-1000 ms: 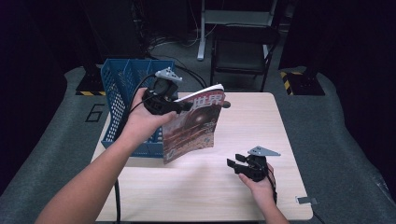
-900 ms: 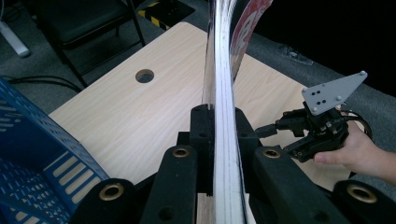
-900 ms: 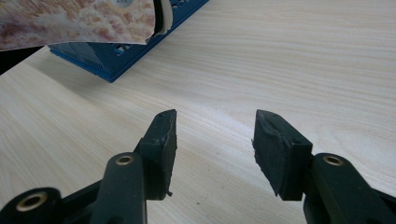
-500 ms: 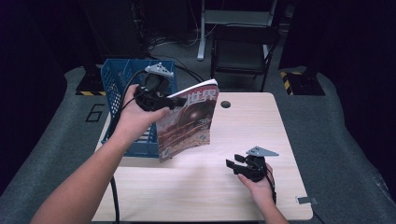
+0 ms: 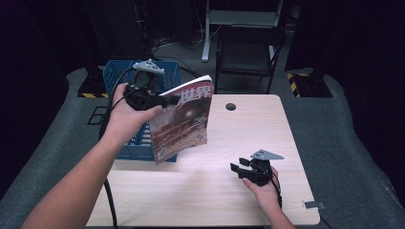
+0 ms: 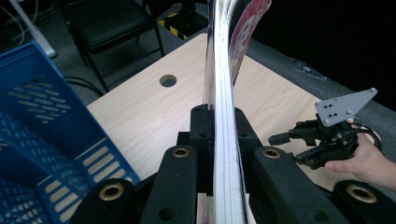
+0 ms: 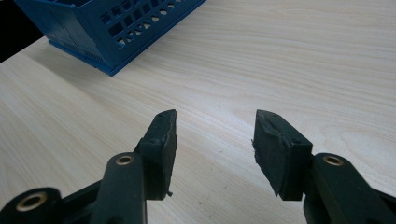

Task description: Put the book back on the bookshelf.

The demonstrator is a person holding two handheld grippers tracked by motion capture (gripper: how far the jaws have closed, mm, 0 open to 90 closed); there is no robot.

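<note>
One magazine (image 5: 184,121), reddish cover with big characters on top, held up in the air, hanging nearly upright over the table's left part, just right of the blue basket (image 5: 119,95) and overlapping its near corner in the high view. Left gripper (image 5: 157,100) clamped tight on the magazine's upper left edge; left gripper view has the page stack (image 6: 222,140) squeezed between both black jaws, spine edge running straight up. Basket sits at the table's left rim, partly off the edge. Wooden table (image 5: 248,129) has a round cable hole (image 5: 231,106) beyond the magazine. Right gripper (image 5: 241,167) low over the table near the front right, well apart from the magazine, jaws spread wide, nothing between them; bare wood under them (image 7: 215,135).
</note>
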